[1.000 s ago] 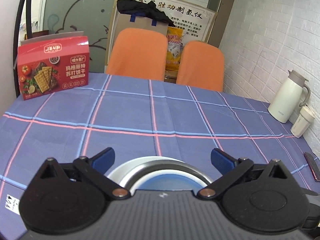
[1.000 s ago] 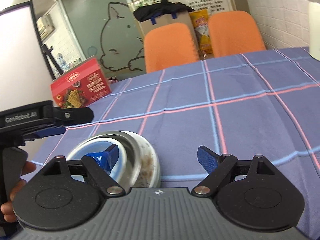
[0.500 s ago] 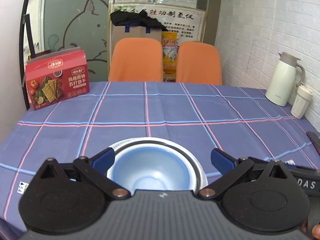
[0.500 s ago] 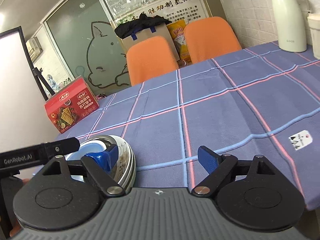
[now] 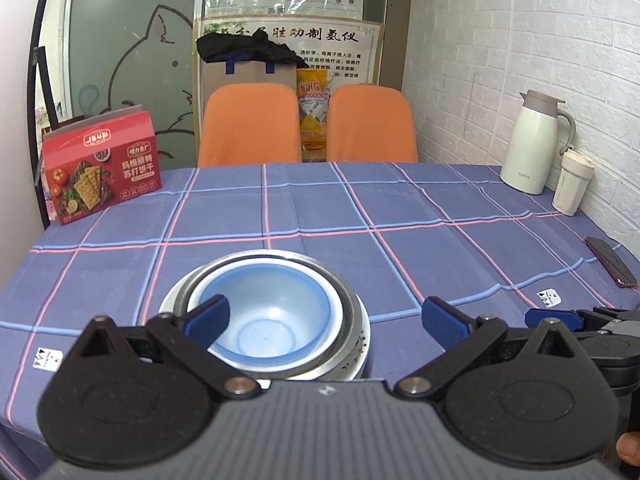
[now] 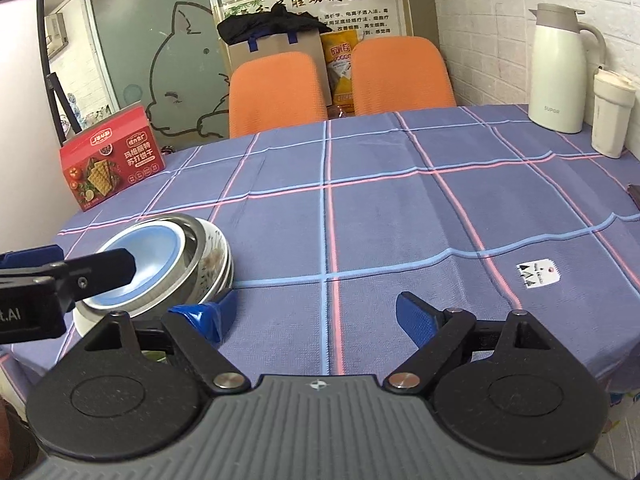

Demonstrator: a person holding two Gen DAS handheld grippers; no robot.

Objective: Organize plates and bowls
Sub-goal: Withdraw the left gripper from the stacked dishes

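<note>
A stack of nested bowls sits on the checked tablecloth near the front edge: a blue bowl (image 5: 272,316) inside a steel bowl (image 5: 352,308), over a white patterned bowl (image 6: 218,256). My left gripper (image 5: 324,320) hovers open just behind and above the stack, its left fingertip over the blue bowl's rim. My right gripper (image 6: 316,314) stands open to the right of the stack, with nothing between its fingers. In the right wrist view the blue bowl (image 6: 144,260) shows partly behind the left gripper's arm.
A red cracker box (image 5: 102,170) stands at the back left. A white thermos jug (image 5: 534,146) and a cup (image 5: 572,182) stand by the brick wall at the right, with a phone (image 5: 610,262) near the right edge. Two orange chairs (image 5: 250,124) stand behind the table.
Both grippers have drawn back and up from the bowl stack, so more of the stack and table shows. The right gripper's left finger has left the bowl's inside. The stack stays put.
</note>
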